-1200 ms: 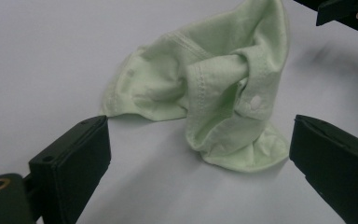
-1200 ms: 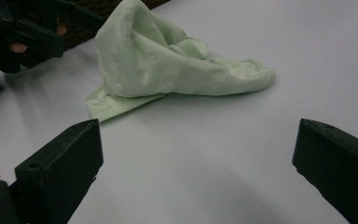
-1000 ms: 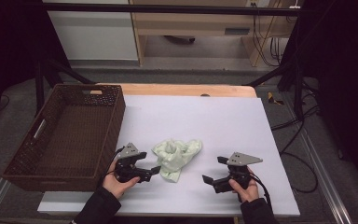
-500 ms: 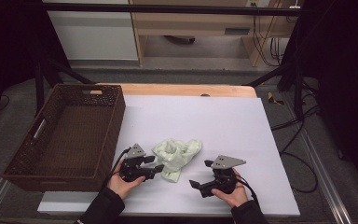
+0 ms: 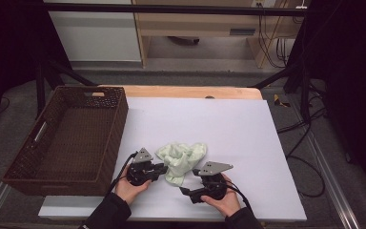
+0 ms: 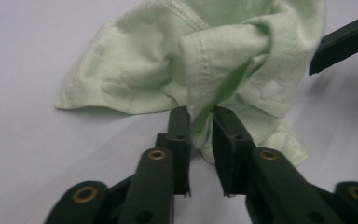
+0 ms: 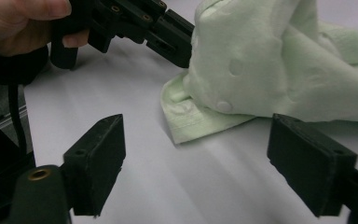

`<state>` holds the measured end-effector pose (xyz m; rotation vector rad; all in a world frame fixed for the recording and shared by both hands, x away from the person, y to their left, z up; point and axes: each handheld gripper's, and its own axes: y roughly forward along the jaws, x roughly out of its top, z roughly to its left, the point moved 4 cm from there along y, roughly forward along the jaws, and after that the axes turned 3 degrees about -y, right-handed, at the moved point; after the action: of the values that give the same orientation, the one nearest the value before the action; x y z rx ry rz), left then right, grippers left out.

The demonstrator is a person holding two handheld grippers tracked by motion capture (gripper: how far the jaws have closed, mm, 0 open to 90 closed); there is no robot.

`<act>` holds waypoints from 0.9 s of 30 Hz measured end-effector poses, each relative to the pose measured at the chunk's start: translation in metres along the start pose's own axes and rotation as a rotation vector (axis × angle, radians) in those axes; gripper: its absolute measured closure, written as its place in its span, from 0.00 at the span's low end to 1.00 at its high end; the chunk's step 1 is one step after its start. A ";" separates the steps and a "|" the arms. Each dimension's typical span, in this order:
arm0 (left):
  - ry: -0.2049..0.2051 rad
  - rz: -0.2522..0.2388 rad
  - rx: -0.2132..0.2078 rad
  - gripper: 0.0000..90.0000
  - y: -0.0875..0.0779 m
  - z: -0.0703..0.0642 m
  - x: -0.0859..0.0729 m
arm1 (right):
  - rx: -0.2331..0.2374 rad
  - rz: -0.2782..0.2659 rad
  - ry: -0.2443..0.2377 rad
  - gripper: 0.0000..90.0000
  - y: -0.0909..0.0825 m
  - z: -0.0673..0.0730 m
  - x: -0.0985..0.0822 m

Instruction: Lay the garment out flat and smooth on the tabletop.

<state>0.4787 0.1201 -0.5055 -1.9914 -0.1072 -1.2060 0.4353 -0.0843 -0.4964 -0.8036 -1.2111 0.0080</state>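
Left gripper (image 6: 199, 126), just closing, pinches green cloth (image 6: 223, 56) fold mid-frame; right gripper (image 7: 196, 158) released, narrowing, cloth edge ahead.

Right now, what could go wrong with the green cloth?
1. The left hand-held gripper, whose jaws have just been closing, pinches only a thin fold of the cloth. It might slip out when lifted.
2. The right hand-held gripper is open, its jaws have just been closing, and the cloth's hem lies ahead of them, not between. It may close on nothing.
3. The cloth is crumpled, so pulling could bunch it more.
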 end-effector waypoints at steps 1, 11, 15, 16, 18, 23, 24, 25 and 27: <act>0.003 0.003 -0.004 0.90 0.000 0.000 0.000 | -0.002 0.005 -0.003 0.26 0.002 0.001 0.000; 0.026 -0.008 -0.017 0.97 -0.002 -0.004 0.001 | -0.008 0.028 -0.029 0.52 0.015 0.011 0.006; 0.030 -0.033 -0.024 0.97 -0.006 -0.004 0.004 | -0.007 0.049 -0.043 0.62 0.021 0.016 0.007; 0.029 -0.036 -0.026 0.97 -0.007 -0.005 0.004 | -0.015 0.060 -0.053 0.63 0.023 0.016 0.007; 0.030 -0.043 -0.023 0.98 -0.008 -0.005 0.005 | -0.027 0.078 -0.066 0.67 0.027 0.017 0.008; 0.030 -0.056 -0.028 0.98 -0.012 -0.005 0.007 | -0.072 0.107 -0.098 0.84 0.035 0.015 0.007; 0.029 -0.057 -0.031 0.98 -0.012 -0.006 0.008 | -0.075 0.103 -0.096 0.88 0.035 0.015 0.007; 0.030 -0.063 -0.030 0.98 -0.013 -0.006 0.008 | -0.076 0.099 -0.098 0.94 0.036 0.015 0.008; 0.029 -0.068 -0.034 0.98 -0.014 -0.007 0.009 | -0.079 0.099 -0.102 0.99 0.036 0.015 0.009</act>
<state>0.4725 0.1226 -0.4883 -2.0134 -0.1409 -1.2872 0.4405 -0.0463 -0.5069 -0.9407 -1.2734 0.0833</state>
